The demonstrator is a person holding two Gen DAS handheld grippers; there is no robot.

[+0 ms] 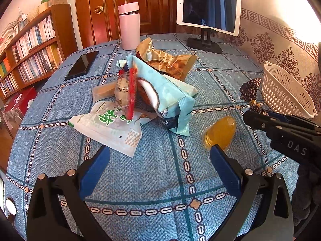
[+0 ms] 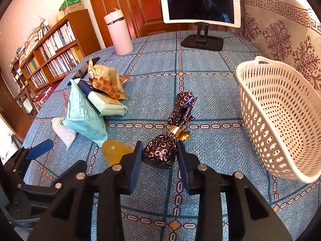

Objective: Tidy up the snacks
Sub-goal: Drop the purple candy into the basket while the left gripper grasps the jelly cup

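Note:
My right gripper (image 2: 159,153) is shut on a purple foil-wrapped chocolate (image 2: 162,150) with a gold tie, held above the tablecloth left of the white perforated basket (image 2: 280,120). In the left wrist view the right gripper (image 1: 258,114) holds the chocolate (image 1: 250,90) beside the basket (image 1: 284,92). My left gripper (image 1: 160,158) is open and empty above the cloth. An orange jelly cup (image 1: 219,133) lies by its right finger. A pile of snack packets (image 1: 144,88) lies ahead: a teal bag, a white and green packet, a red-striped roll, a gold bag.
A pink bottle (image 1: 129,26) and a black phone (image 1: 82,65) sit at the far left of the blue checked tablecloth (image 1: 152,180). A tablet on a stand (image 1: 208,10) stands at the back. A bookshelf (image 1: 30,50) is beyond the table's left edge.

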